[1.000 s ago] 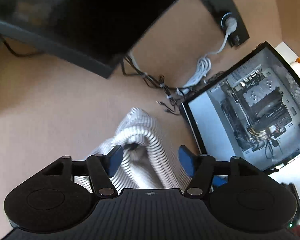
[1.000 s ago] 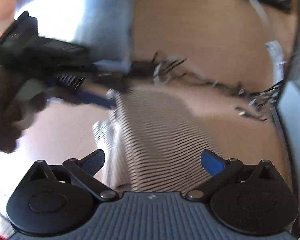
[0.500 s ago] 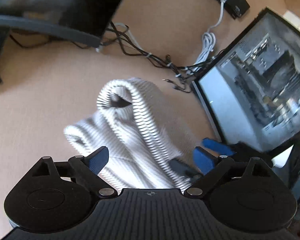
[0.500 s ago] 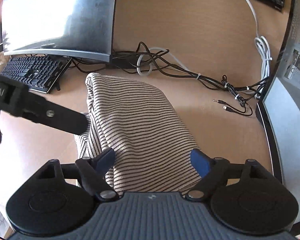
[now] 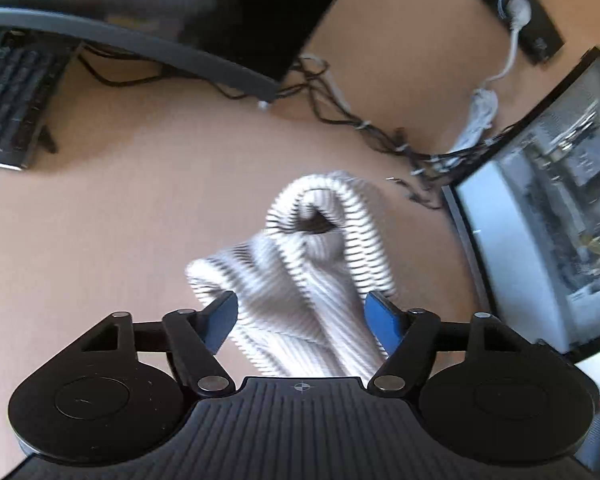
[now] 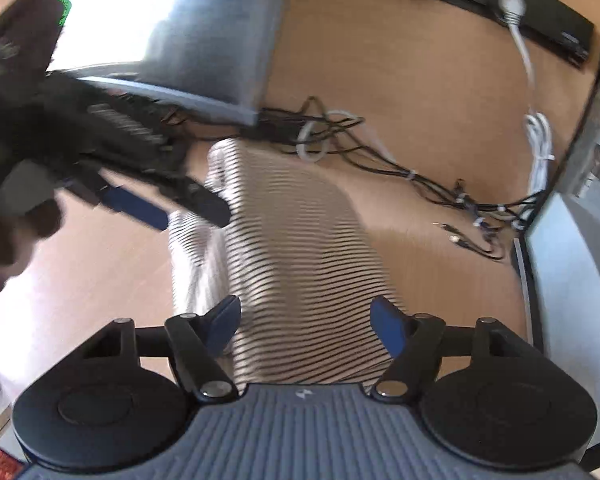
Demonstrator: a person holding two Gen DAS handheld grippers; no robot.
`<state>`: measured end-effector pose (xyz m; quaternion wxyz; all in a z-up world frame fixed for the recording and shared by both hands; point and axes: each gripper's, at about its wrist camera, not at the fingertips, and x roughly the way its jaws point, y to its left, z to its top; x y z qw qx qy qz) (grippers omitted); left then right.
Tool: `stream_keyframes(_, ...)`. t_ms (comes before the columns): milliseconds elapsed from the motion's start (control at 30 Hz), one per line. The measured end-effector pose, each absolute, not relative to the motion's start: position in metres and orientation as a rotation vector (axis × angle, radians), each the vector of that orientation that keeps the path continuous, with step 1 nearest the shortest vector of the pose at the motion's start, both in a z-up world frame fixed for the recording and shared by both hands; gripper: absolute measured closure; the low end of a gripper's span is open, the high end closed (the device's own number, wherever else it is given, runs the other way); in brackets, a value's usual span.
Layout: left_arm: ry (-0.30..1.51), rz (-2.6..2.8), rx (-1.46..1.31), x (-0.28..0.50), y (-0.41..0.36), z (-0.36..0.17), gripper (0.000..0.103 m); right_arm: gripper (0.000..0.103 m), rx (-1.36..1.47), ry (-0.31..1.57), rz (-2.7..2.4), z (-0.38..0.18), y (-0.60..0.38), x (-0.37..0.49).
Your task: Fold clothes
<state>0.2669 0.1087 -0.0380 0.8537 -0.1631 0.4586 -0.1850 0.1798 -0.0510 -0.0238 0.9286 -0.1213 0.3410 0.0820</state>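
Striped white-and-black cloth, the shirt (image 5: 300, 280), lies bunched up on the tan desk (image 5: 100, 232), with a rolled fold at the far end that makes a little dark hole. It sits right in front of the left tongs (image 5: 302, 316), whose blue tips are wide apart and hold nothing. From the right tongs (image 6: 304, 320), also wide apart and empty, the shirt (image 6: 296, 240) stretches away toward the cables (image 6: 380, 160).
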Motion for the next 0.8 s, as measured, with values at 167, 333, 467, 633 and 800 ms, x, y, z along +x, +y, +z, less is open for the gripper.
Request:
stream_keyframes(167,0.935,-0.343,-0.218,0.261,0.101,-0.037,0.034,0.031,-0.289,0.69,0.167,-0.033,-0.033,0.182)
stream_keyframes(333,0.925,-0.335,-0.191,0.256,0.103,-0.039,0.035,0.03,-0.355,0.659,0.177,-0.035,-0.019,0.177)
stream_keyframes(467,0.935,-0.32,-0.204,0.255,0.11,-0.042,0.04,0.03,-0.39,0.653,0.186,-0.038,-0.012,0.173)
stream_keyframes(633,0.949,-0.296,-0.22,0.253,0.12,-0.047,0.044,0.03,-0.391,0.666,0.178,-0.041,-0.02,0.169)
stream_keyframes(800,0.96,-0.294,-0.218,0.252,0.119,-0.05,0.044,0.03,-0.478,0.673,0.223,-0.048,-0.011,0.167)
